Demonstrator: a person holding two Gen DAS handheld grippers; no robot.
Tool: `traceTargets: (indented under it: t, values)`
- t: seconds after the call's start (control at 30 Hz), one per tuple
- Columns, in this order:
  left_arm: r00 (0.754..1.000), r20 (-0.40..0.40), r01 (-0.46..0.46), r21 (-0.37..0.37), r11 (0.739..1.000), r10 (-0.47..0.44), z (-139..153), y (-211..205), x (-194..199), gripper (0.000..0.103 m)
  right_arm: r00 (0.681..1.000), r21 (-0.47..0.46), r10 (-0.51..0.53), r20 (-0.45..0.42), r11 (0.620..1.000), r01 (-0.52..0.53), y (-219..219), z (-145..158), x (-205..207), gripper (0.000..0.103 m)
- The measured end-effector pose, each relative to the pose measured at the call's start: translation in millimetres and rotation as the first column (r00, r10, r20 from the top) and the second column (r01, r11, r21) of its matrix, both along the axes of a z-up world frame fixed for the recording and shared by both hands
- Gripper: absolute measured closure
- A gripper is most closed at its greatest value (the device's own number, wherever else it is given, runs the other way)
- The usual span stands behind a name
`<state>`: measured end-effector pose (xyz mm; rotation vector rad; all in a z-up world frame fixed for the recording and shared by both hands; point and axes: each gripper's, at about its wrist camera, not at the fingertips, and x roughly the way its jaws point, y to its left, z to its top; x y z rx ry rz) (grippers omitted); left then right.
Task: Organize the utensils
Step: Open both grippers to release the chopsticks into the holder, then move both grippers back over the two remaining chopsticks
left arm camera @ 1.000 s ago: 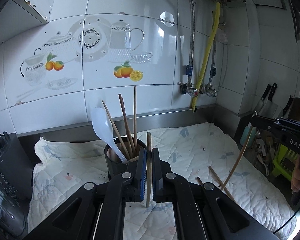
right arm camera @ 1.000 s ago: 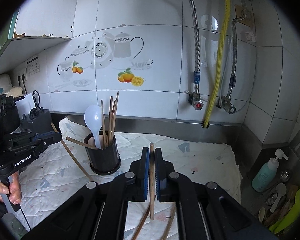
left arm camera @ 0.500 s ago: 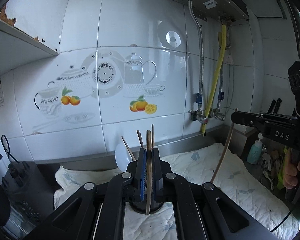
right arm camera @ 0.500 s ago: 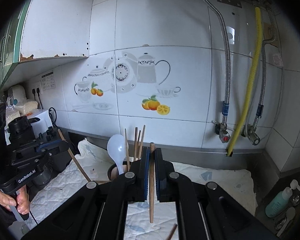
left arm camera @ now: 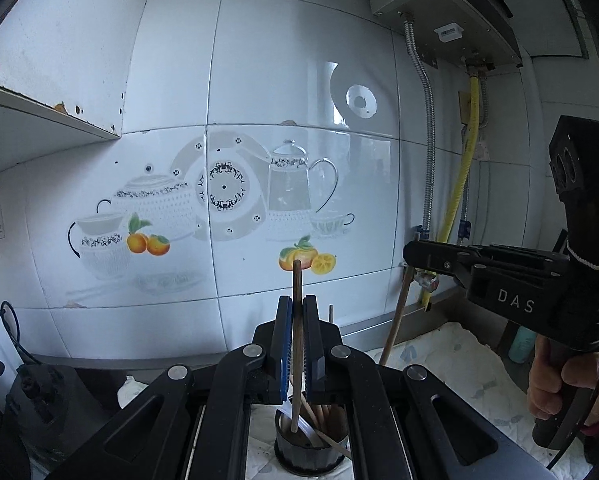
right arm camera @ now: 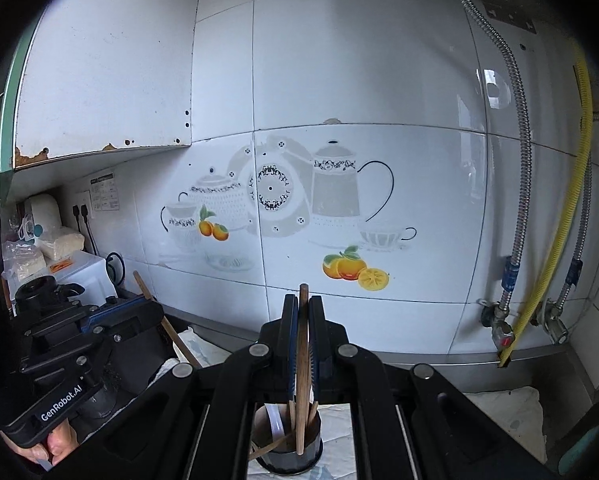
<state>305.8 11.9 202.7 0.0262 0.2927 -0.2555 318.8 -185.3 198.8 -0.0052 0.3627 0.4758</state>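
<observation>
I have one chopstick clamped upright in each tool. The left gripper (left arm camera: 297, 344) is closed on its chopstick (left arm camera: 296, 320), and the right gripper (right arm camera: 303, 344) is closed on the other chopstick (right arm camera: 302, 360). Both lower tips hang over the dark holder (left arm camera: 311, 448), which stands on the quilted cloth (left arm camera: 451, 364) and already has several sticks and a white spoon (left arm camera: 299, 426) in it. The two tools crowd the same opening, so I judge it best to lower one at a time. For each, I want the stick near vertical, its tip past the rim and clear of the leaning sticks. Then I part the jaws only once the tip is well inside, so it cannot tip out onto the cloth.
</observation>
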Motion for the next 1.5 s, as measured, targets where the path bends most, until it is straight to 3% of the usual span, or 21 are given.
traceTargets:
  t: [0.43,0.87,0.97,1.1,1.23,1.33,1.4,1.5]
  values:
    - [0.998,-0.058,-0.013,-0.026,1.000,0.011,-36,7,36,0.099,0.998,0.010,0.004,-0.057,1.000,-0.003,11,-25,34,0.096]
    - [0.985,-0.169,-0.035,-0.038,0.999,0.028,-68,15,62,0.098,0.990,0.003,0.017,-0.141,1.000,-0.017,9,-42,45,0.095]
    - [0.983,-0.183,-0.040,-0.028,0.999,0.034,-72,14,64,0.097,0.989,0.000,0.012,-0.149,1.000,-0.012,7,-44,45,0.090]
    - [0.980,-0.195,-0.039,-0.036,0.999,0.031,-72,15,62,0.096,0.990,0.001,0.003,-0.139,1.000,-0.003,1,-44,39,0.070]
    - [0.979,-0.201,-0.045,-0.050,0.998,0.034,-69,18,53,0.093,0.991,0.009,-0.005,-0.133,1.000,0.007,-11,-39,28,0.069]
    - [0.981,-0.190,-0.042,-0.057,0.997,0.031,-66,18,37,0.088,0.991,0.001,-0.021,-0.130,1.000,0.021,-23,-37,15,0.069]
    - [0.984,-0.176,-0.044,-0.060,0.997,0.033,-65,17,23,0.073,0.991,0.000,-0.030,-0.134,1.000,0.030,-31,-38,5,0.069]
    - [0.986,-0.166,-0.034,-0.059,0.998,0.024,-66,13,-1,0.062,0.987,0.001,-0.051,-0.154,0.999,0.052,-46,-42,-11,0.069]
